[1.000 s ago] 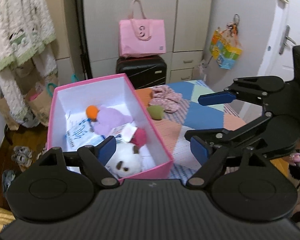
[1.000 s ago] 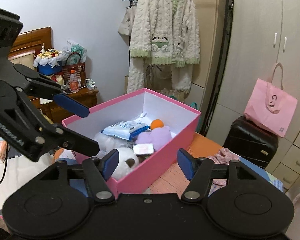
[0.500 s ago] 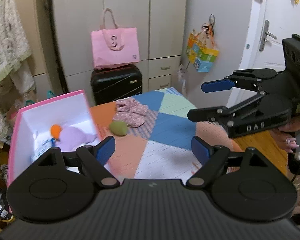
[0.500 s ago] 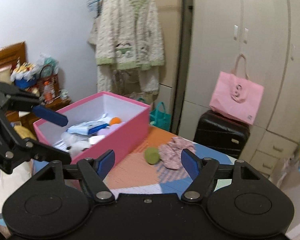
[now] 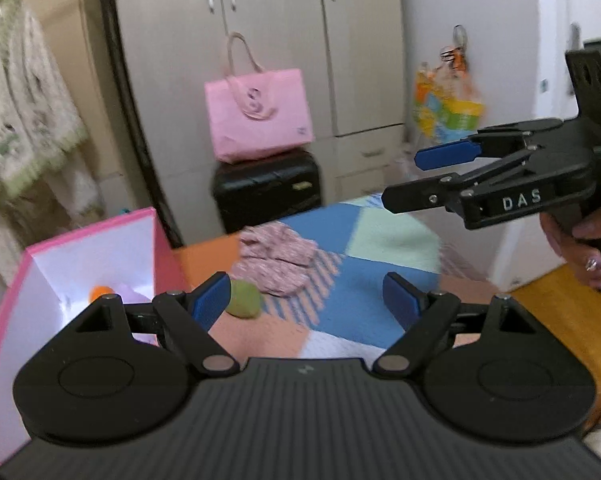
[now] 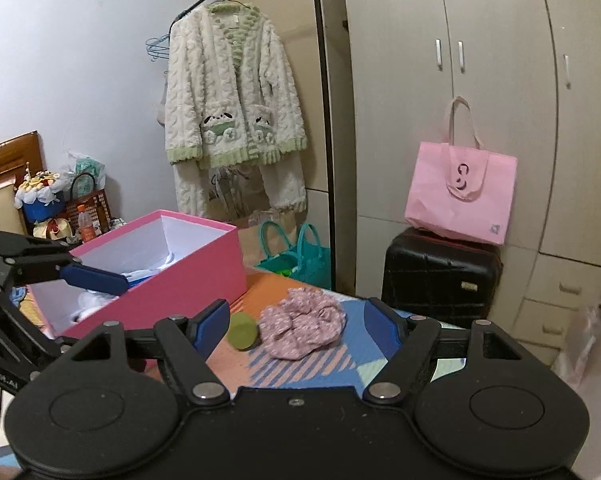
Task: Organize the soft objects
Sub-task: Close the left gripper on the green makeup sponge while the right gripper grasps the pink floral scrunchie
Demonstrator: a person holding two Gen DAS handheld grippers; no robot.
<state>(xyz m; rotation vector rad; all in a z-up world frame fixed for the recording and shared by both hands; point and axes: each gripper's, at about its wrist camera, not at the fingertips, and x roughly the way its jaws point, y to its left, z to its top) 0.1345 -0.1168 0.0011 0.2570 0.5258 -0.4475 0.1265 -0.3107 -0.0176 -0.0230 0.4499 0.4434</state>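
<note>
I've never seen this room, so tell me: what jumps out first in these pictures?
The pink box stands open at the left on the patchwork mat, with toys inside. Beside it lie a green ball and a crumpled pink cloth. Behind, a pink bag sits on a black suitcase.

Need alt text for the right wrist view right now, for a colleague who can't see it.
The open, empty right gripper points at a crumpled pink floral fabric piece and a small green soft ball on a colourful patchwork mat. An open pink cardboard box sits to the left, with the left gripper in front of it.
</note>
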